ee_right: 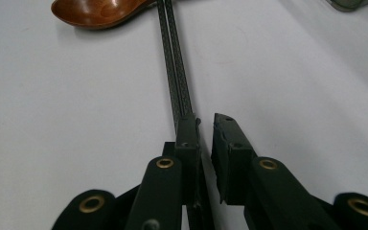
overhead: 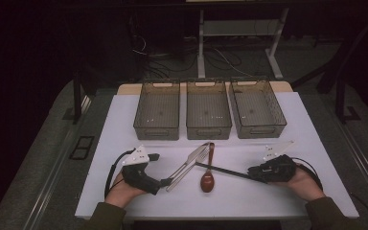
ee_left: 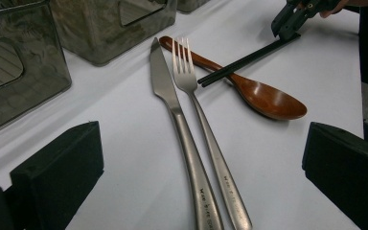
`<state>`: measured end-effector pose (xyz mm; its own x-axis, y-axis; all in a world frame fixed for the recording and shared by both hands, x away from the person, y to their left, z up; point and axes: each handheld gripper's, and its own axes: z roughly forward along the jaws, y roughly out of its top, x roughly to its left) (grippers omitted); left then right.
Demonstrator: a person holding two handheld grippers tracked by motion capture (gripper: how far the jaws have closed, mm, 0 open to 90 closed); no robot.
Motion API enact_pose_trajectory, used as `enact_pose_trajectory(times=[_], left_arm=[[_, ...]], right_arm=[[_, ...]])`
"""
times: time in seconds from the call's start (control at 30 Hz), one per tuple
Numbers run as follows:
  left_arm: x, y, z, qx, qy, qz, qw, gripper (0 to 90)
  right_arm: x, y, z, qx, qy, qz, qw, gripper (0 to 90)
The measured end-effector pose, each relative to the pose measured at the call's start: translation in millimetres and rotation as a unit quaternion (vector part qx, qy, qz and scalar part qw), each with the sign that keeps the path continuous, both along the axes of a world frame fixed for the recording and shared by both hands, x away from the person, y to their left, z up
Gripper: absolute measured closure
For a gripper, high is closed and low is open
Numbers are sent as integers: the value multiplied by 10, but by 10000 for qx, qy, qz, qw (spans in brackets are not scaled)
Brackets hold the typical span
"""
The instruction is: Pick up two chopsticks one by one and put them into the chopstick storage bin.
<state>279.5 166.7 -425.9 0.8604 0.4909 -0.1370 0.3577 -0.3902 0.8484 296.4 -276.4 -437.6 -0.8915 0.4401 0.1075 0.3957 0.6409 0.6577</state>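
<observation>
Our right gripper (overhead: 261, 171) sits at the lower right of the high view, its jaws drawn narrow with the ends of the 2 black chopsticks (overhead: 223, 170) in the slim gap; in the right gripper view (ee_right: 205, 139) we cannot tell whether the pads press them. The chopsticks run left across the wooden spoon (overhead: 208, 178) at centre. Our left gripper (overhead: 165, 181), lower left, stands wide open around the handles of the knife (ee_left: 172, 120) and fork (ee_left: 206, 139). 3 bins (overhead: 208, 115) line the upper middle.
</observation>
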Motion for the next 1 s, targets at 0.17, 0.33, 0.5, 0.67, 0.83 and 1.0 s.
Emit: enact_pose_trajectory(times=[0.17, 0.33, 0.5, 0.67, 0.83, 1.0], left_arm=[[1, 2, 1, -1, -4, -2, 10000, 0], [0, 1, 1, 3, -3, -3, 10000, 0], [0, 2, 2, 0, -5, -3, 10000, 0], [0, 1, 1, -1, -1, -3, 10000, 0], [0, 0, 1, 1, -6, -7, 10000, 0], [0, -4, -2, -10, -8, -8, 10000, 0]], right_arm=[[4, -5, -2, 2, 5, 2, 10000, 795], [1, -6, -4, -9, 21, 25, 10000, 794], [7, -11, -7, -36, 3, -12, 10000, 793], [15, -9, -31, -113, 34, 7, 9999, 792], [37, -8, -48, -127, 22, -27, 9999, 784], [54, 3, -71, -142, 35, -39, 9999, 788]])
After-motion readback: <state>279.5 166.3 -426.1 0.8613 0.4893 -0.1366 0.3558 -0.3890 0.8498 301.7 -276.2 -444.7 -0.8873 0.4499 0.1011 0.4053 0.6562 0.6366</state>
